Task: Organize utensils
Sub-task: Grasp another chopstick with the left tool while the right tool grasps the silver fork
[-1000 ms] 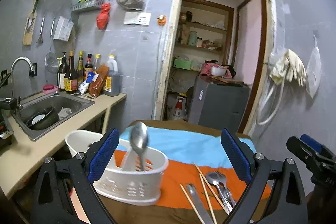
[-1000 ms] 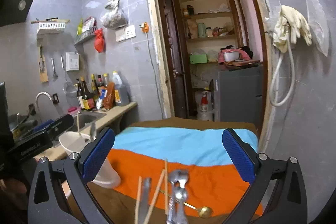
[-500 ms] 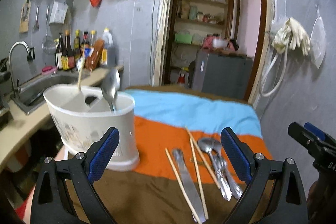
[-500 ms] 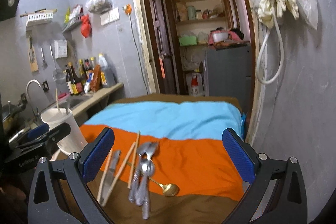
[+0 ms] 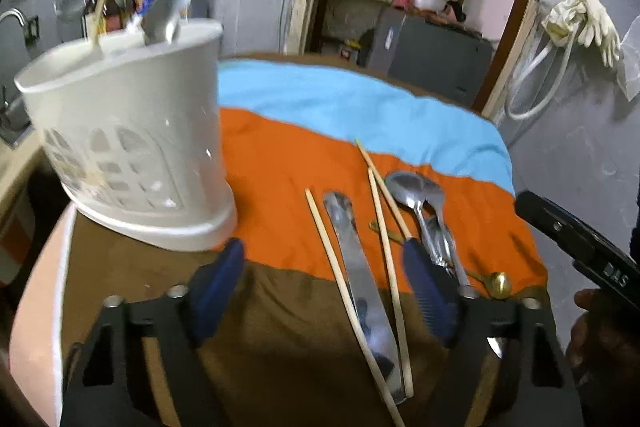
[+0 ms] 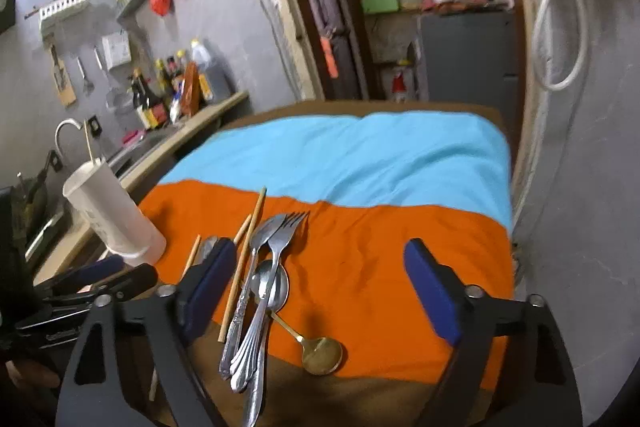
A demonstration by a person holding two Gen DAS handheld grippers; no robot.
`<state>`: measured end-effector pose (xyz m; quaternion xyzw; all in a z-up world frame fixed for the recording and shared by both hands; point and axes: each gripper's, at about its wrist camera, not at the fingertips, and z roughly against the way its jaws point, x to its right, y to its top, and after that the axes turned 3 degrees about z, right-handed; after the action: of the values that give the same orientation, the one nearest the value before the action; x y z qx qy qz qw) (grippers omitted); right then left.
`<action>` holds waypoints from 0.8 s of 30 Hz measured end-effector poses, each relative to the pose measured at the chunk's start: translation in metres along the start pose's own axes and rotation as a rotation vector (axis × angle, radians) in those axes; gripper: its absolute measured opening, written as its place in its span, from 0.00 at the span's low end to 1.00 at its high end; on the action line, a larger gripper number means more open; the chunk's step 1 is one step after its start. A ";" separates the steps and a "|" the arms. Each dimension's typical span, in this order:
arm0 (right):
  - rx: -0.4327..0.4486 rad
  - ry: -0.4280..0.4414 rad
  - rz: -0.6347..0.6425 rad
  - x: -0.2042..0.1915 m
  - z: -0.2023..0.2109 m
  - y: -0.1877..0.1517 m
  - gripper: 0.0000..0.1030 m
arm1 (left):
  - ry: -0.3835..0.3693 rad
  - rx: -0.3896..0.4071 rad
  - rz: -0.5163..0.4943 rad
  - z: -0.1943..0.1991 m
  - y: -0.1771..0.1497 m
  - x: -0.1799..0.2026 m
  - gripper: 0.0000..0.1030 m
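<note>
1. The left hand-held gripper (image 5: 324, 291) is hanging low over the table (image 5: 132, 279), with its blue fingers (image 5: 216, 287) spread wide and nothing between them.
2. The right hand-held gripper (image 6: 320, 291) is also hanging wide open over the table, and it is holding nothing.
3. A white utensil holder (image 5: 132, 147) is standing at the left side of the table, partly on the orange cloth (image 5: 288, 171). A chopstick (image 5: 100, 3) and a metal piece, too blurry to name, are sticking up out of it.
4. A butter knife (image 5: 360, 283) is lying flat between the left fingers, with a loose chopstick (image 5: 344, 291) just beside it on each side.
5. A pile of spoons and a fork (image 6: 264, 279) is lying just inside the right gripper's left finger, with the pieces touching and crossing.
6. A small gold spoon (image 6: 320, 355) is lying near the pile, its handle running under it.
7. A blue cloth (image 6: 360, 155) is covering the far part of the table.
</note>
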<state>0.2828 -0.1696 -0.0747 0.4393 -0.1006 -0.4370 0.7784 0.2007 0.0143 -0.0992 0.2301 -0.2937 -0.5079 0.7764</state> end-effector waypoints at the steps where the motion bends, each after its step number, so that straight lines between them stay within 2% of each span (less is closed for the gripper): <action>1: -0.010 0.005 0.001 -0.001 -0.004 -0.001 0.72 | -0.002 -0.020 0.006 -0.004 0.000 -0.001 0.55; 3: -0.047 0.023 0.009 -0.001 -0.015 0.001 0.67 | -0.003 -0.053 0.023 -0.011 0.002 -0.002 0.47; 4: -0.057 0.029 0.010 -0.001 -0.018 0.001 0.64 | -0.003 -0.069 0.032 -0.013 0.003 -0.003 0.39; 7: -0.089 0.057 0.019 -0.002 -0.029 0.003 0.55 | 0.000 -0.120 0.044 -0.021 0.004 -0.003 0.29; 10: -0.132 0.090 0.032 -0.005 -0.043 0.005 0.46 | 0.013 -0.128 0.049 -0.022 0.004 -0.004 0.26; 16: -0.220 0.129 0.053 -0.009 -0.071 0.008 0.34 | 0.033 -0.172 0.063 -0.032 0.014 -0.009 0.19; 19: -0.269 0.146 0.067 -0.012 -0.084 0.008 0.32 | 0.062 -0.193 0.017 -0.037 0.017 -0.004 0.19; 24: -0.299 0.164 0.059 -0.011 -0.090 0.009 0.27 | 0.073 -0.216 0.007 -0.036 0.018 -0.006 0.18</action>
<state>0.3300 -0.1059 -0.1188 0.3494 0.0163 -0.3868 0.8533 0.2359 0.0286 -0.1147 0.1627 -0.2096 -0.5252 0.8085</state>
